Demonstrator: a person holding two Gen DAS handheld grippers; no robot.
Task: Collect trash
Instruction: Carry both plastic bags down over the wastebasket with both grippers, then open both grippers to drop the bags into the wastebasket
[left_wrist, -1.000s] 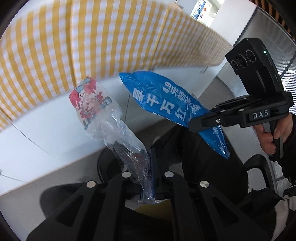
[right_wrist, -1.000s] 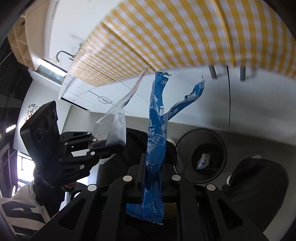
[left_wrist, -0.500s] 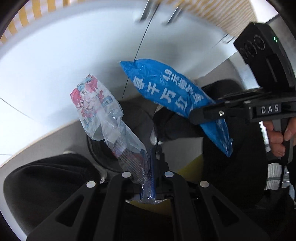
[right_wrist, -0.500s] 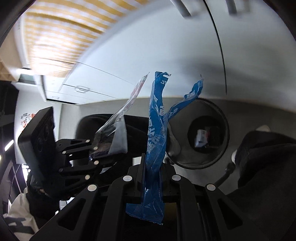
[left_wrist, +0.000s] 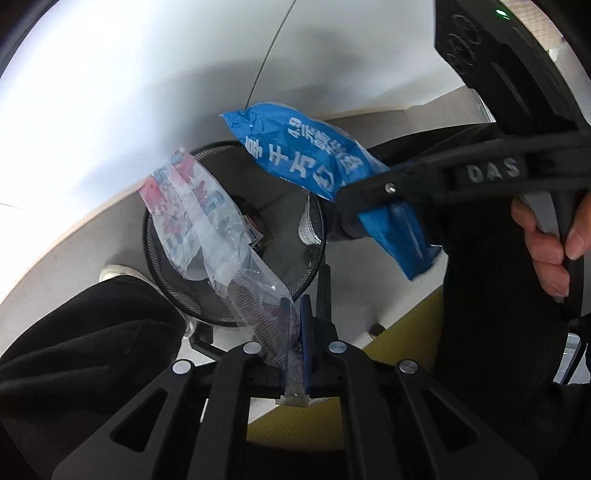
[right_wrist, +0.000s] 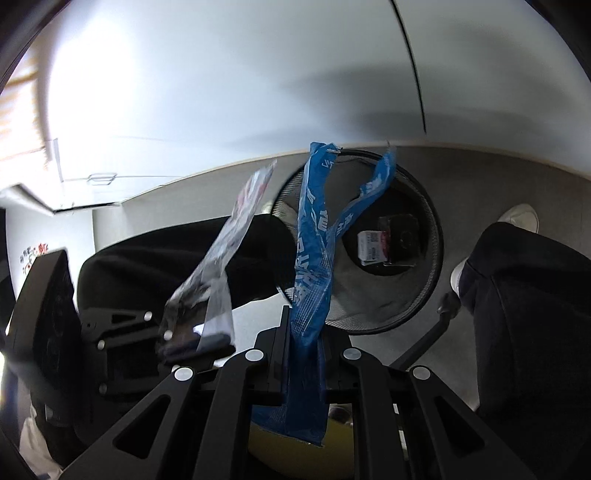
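My left gripper (left_wrist: 308, 314) is shut on a clear plastic wrapper (left_wrist: 207, 236) with red and blue print, which sticks up over a black mesh trash bin (left_wrist: 310, 236). My right gripper (right_wrist: 303, 332) is shut on a blue plastic wrapper (right_wrist: 310, 251) with white lettering; its torn upper ends stand in front of the same bin (right_wrist: 428, 280). In the left wrist view the right gripper (left_wrist: 351, 199) comes in from the right, still gripping the blue wrapper (left_wrist: 306, 155) beside the bin. In the right wrist view the left gripper (right_wrist: 195, 339) shows at the left, the clear wrapper (right_wrist: 229, 240) clamped in it.
The bin holds a few pieces of trash (right_wrist: 391, 240) at its bottom. A white cabinet front (right_wrist: 221, 92) rises behind it. The person's dark-trousered legs (left_wrist: 92, 332) and a white shoe (right_wrist: 521, 218) flank the bin. A yellow seat (left_wrist: 402, 332) lies below the grippers.
Both grippers have sunk and tipped downward, each still holding its wrapper. The checked cloth has left the views and the bin now looms large just beyond the wrappers.
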